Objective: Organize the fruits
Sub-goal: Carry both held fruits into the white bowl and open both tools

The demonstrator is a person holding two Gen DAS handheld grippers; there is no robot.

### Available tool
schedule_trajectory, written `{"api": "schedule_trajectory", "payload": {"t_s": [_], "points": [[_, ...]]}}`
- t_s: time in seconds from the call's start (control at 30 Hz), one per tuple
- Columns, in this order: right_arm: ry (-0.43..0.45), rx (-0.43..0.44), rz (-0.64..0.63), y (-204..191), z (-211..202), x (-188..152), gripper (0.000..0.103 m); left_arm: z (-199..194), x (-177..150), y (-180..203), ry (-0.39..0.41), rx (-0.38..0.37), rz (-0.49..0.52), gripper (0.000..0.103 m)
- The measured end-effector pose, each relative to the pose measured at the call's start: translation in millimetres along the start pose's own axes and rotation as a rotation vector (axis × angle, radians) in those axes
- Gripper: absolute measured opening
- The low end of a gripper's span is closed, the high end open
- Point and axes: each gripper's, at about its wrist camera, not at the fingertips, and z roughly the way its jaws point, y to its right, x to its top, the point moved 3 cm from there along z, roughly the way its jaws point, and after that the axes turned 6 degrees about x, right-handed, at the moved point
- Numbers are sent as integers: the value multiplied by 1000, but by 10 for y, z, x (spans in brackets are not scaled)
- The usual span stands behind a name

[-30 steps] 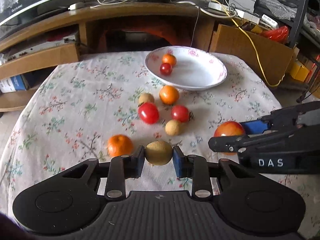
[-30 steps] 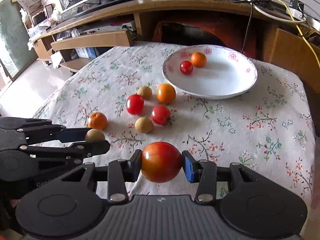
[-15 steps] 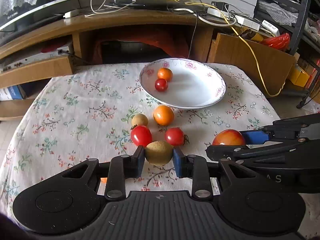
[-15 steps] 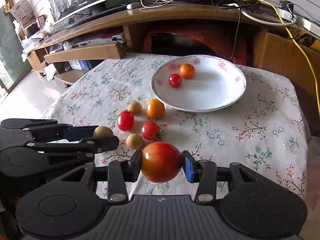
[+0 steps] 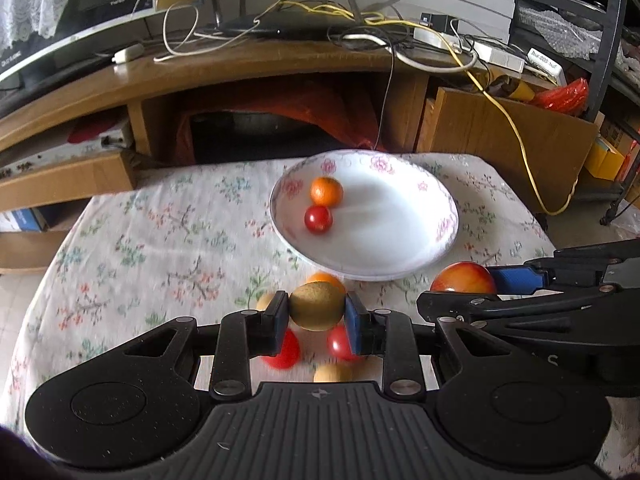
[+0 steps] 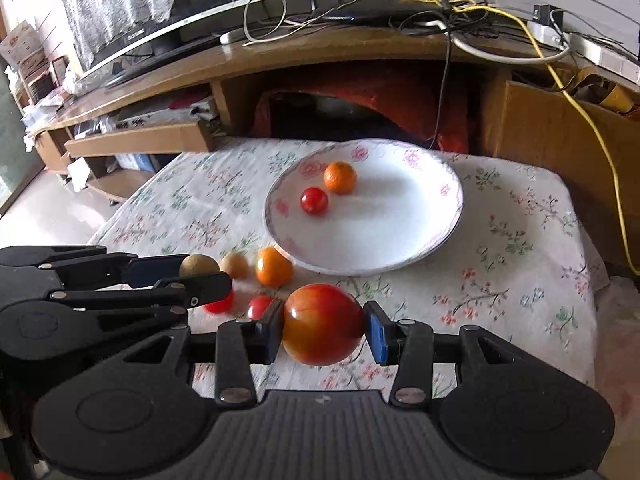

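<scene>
Plate (image 6: 448, 216) sits on desk (image 6: 520, 280) nr far edge, w/ orange (image 6: 340, 177) & tomato (image 6: 315, 200) in its left part, touching. Loose fruit cluster (image 6: 273, 266) lies on desk just before plate's near-left rim. TV stand (image 6: 280, 60) behind desk.

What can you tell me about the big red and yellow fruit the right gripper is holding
The apple is round, smooth and glossy, red on top shading to orange-yellow lower down, with faint streaks. It is the largest fruit in view. The right gripper is shut on it, one pad pressing each side, holding it clear above the floral tablecloth, short of the white plate. Nothing else touches it. Its underside and any stem are hidden.
</scene>
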Motion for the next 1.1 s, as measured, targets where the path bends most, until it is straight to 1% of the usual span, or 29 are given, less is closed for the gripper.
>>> {"api": "schedule_trajectory", "payload": {"t_s": [0.23, 0.53, 0.77, 1.1], "points": [[22, -22, 16, 135, 49, 174, 42, 143, 173, 53, 13, 3, 17, 36], [23, -49, 18, 356, 250, 361, 42, 421, 325, 120, -2, 0, 27, 36], [17, -63, 26, 531, 428, 463, 42, 626, 366, 147, -31, -17, 15, 36], [-4, -60, 2, 615, 649, 541, 42, 825, 374, 126, -63, -23, -14, 36]]}}
